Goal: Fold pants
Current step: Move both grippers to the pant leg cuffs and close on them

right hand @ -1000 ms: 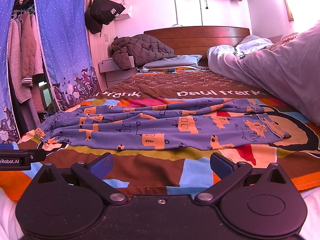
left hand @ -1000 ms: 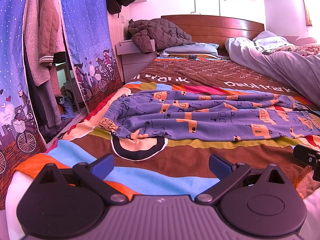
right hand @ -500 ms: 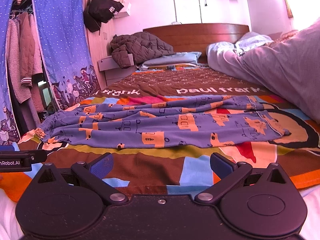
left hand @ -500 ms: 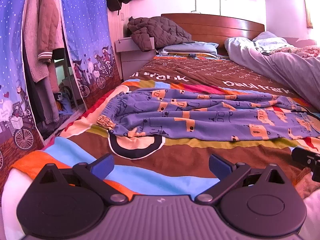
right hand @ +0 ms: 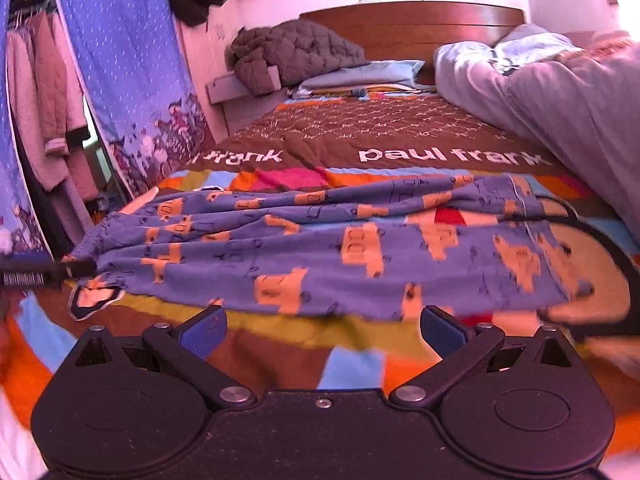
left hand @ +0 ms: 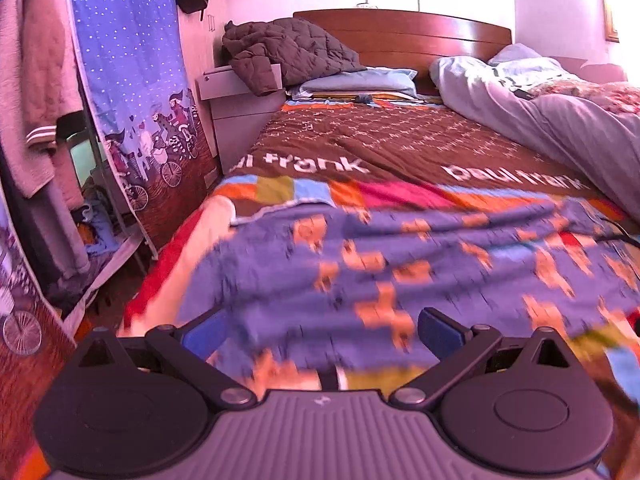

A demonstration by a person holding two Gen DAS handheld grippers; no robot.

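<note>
Blue pants (right hand: 320,248) printed with orange vehicles lie spread sideways across the striped blanket, waistband at the left, leg ends at the right. In the left wrist view the pants (left hand: 380,272) are blurred and fill the middle. My left gripper (left hand: 320,330) is open, low over the waistband end, the cloth showing between its blue pads. My right gripper (right hand: 322,332) is open just short of the pants' near edge, close to the leg end. The left gripper's black tip (right hand: 48,272) shows beside the waistband in the right wrist view.
The bed's colourful blanket (right hand: 400,128) reaches back to a wooden headboard (left hand: 420,36). A grey duvet (right hand: 560,100) is heaped along the right side. A brown jacket (left hand: 288,52) lies on a bedside cabinet, and a blue curtain (left hand: 132,80) and hanging clothes stand left of the bed.
Both grippers have moved forward toward the pants. The left one now sits over the waistband end, the right one near the front edge. Both stay open.
</note>
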